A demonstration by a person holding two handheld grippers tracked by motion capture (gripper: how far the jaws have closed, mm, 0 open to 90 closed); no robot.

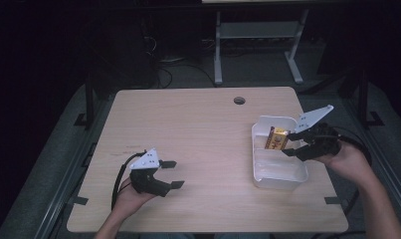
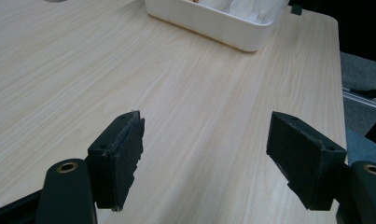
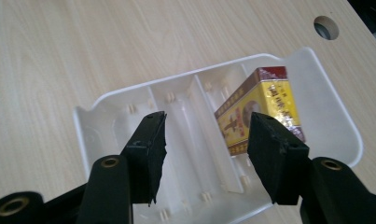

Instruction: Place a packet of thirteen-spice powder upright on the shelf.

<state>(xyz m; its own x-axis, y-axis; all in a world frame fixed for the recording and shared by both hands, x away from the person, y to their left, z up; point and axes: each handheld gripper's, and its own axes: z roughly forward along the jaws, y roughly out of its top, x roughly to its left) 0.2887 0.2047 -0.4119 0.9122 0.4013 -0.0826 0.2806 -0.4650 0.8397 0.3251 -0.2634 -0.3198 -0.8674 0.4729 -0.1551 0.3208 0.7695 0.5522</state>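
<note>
Yellow box [image 3: 259,114], red-capped, leaning in the far compartment of the white tray [image 1: 297,178] at the table's [image 1: 198,129] right side; its near end is cut off behind a black pad. Right gripper [image 1: 289,143]: jaws apart above the tray, gripping nothing. Left gripper [image 1: 173,174]: jaws wide, empty, over bare wood near the left. Box lettering illegible.

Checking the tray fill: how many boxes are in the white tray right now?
1. A yellow and red box leans tilted in the white tray's far end compartment, just ahead of the right gripper, whose open jaws don't touch it. The other compartments look empty.
</note>
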